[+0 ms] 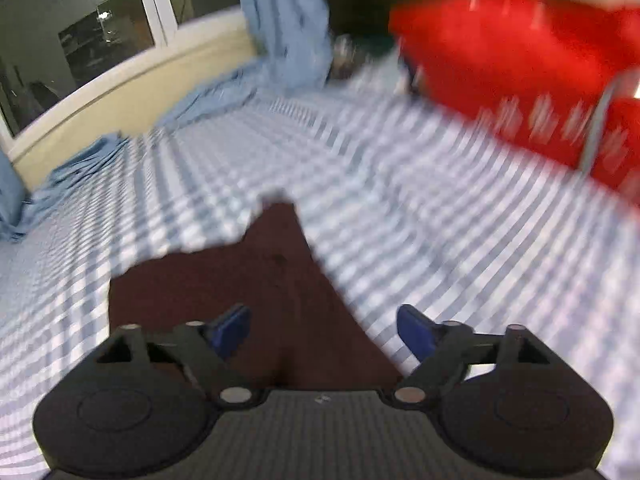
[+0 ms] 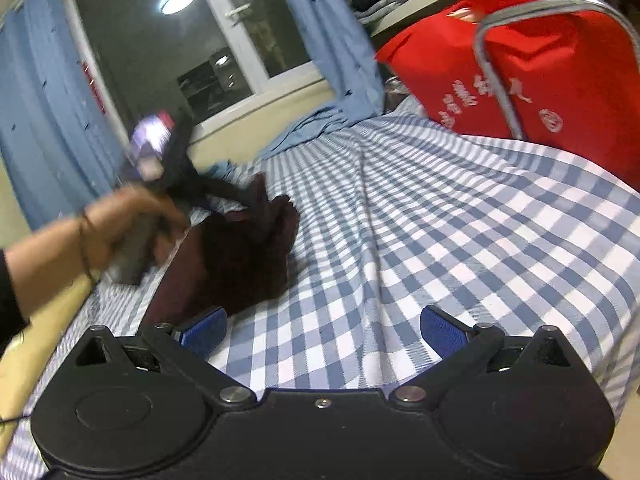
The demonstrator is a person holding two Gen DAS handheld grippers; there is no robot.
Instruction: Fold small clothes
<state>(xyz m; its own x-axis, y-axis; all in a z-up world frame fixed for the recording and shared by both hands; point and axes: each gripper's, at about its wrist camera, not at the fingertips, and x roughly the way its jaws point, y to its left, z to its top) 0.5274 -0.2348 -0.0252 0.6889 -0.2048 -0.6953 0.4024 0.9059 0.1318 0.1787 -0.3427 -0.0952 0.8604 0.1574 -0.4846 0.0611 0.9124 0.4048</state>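
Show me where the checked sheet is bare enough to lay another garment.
Free: the checked sheet between the dark garment and the red bag. Crowded: the garment's window side, where the left gripper and hand work.

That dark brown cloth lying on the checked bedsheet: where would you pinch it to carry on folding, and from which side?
I'd pinch the dark brown cloth at its flat near edge, by the corner closest to the right gripper, coming in low from that near side. That edge lies thin on the checked sheet; the far end is bunched. Both the right and the left gripper are open.
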